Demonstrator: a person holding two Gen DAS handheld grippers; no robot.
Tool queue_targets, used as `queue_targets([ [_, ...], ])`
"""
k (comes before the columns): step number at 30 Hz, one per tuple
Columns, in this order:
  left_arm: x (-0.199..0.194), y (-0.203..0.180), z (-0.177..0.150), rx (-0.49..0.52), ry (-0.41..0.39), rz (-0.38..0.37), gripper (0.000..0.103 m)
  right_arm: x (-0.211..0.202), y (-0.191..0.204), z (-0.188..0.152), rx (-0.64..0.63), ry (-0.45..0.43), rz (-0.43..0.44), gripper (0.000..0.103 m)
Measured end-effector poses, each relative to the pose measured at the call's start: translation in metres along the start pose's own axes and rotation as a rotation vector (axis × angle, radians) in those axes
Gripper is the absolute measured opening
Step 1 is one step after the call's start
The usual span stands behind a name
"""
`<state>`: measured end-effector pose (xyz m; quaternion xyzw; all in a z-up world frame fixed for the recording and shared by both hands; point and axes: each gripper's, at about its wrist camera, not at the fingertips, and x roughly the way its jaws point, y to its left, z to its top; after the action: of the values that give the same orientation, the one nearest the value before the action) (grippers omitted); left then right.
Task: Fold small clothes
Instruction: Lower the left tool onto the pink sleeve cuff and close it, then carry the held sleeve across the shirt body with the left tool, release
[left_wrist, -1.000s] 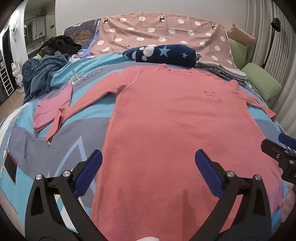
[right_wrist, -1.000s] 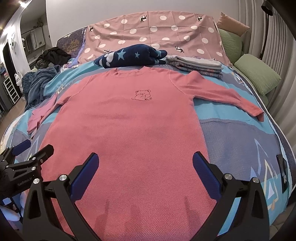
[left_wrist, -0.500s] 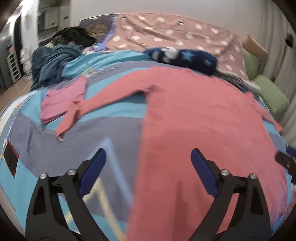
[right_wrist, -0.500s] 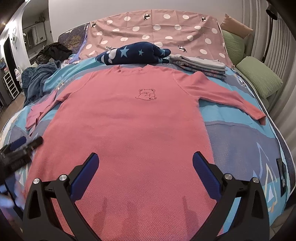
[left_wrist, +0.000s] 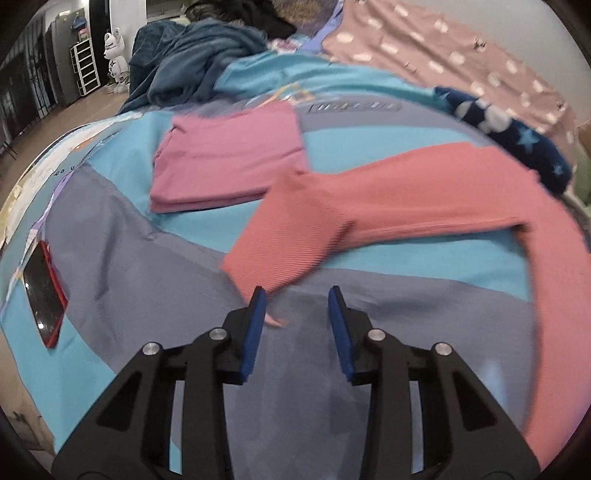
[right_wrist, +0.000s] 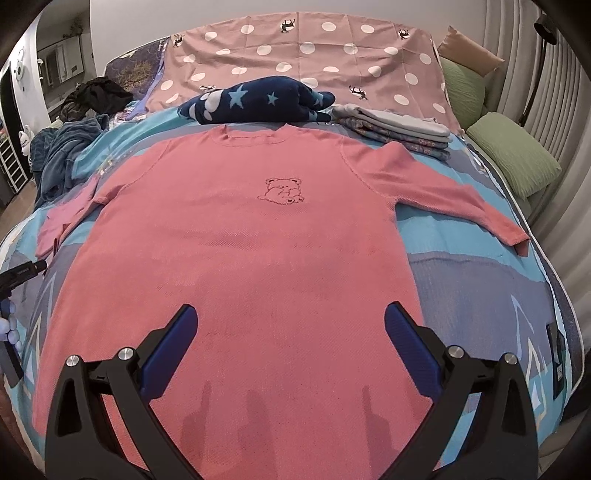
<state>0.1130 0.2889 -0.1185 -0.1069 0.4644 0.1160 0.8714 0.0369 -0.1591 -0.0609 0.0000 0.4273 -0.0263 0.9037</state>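
Nearest, the left gripper (left_wrist: 297, 301) sits low over the bedspread (left_wrist: 110, 258), blue pads partly apart with a gap between them and nothing gripped; its left pad (left_wrist: 255, 325) is right at the cuff (left_wrist: 269, 269) of the pink shirt's left sleeve, contact unclear from blur. Right gripper (right_wrist: 290, 325) hovers over the hem end of the pink shirt (right_wrist: 240, 258), pads spread wide, holding nothing.

Shirt lies flat, face up, along the middle of the bedspread, hem toward the camera, collar away, both sleeves stretched out to the sides. A bear outline (right_wrist: 283, 190) marks the chest. Left of the shirt: a phone in a red case (left_wrist: 42, 291) near the bed edge, then a folded pink garment (left_wrist: 229, 155) just beyond the left cuff, edges overlapping or touching, can't tell which.

Beyond the collar: a navy star-print blanket (right_wrist: 258, 99), and right of it a stack of folded clothes (right_wrist: 399, 127). Behind those, a polka-dot sheet (right_wrist: 314, 48). Far left of the shirt, a blue blanket heap (left_wrist: 199, 59); far right, green pillows (right_wrist: 513, 155).
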Motion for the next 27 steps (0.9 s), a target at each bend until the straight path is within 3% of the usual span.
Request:
queue_targets([
  [7, 0.030, 0.007, 0.011, 0.056, 0.053, 0.009, 0.036, 0.012, 0.004, 0.010, -0.009, 0.019, -0.018, 0.101],
  [8, 0.033, 0.007, 0.012, 0.075, 0.056, 0.004, 0.031, 0.013, 0.007, 0.013, -0.017, 0.018, -0.020, 0.101],
  [9, 0.035, 0.007, 0.014, 0.085, 0.054, -0.008, 0.013, 0.013, 0.008, 0.014, -0.022, 0.017, -0.020, 0.101],
  [11, 0.035, 0.007, 0.016, 0.099, 0.058, -0.032, 0.008, 0.014, 0.013, 0.018, -0.032, 0.013, -0.011, 0.101],
  [16, 0.010, 0.008, 0.026, 0.023, 0.022, -0.186, 0.006, 0.012, 0.023, 0.026, -0.068, -0.006, 0.006, 0.101],
  [20, -0.026, -0.020, 0.036, 0.075, -0.042, -0.274, 0.006, 0.012, 0.027, 0.036, -0.077, 0.003, 0.054, 0.101],
  [24, -0.060, -0.055, 0.040, 0.155, -0.111, -0.329, 0.006, 0.013, 0.045, 0.056, -0.108, 0.000, 0.171, 0.101],
  [27, -0.077, -0.069, 0.040, 0.141, -0.110, -0.405, 0.006, 0.014, 0.066, 0.068, -0.158, 0.002, 0.224, 0.101],
])
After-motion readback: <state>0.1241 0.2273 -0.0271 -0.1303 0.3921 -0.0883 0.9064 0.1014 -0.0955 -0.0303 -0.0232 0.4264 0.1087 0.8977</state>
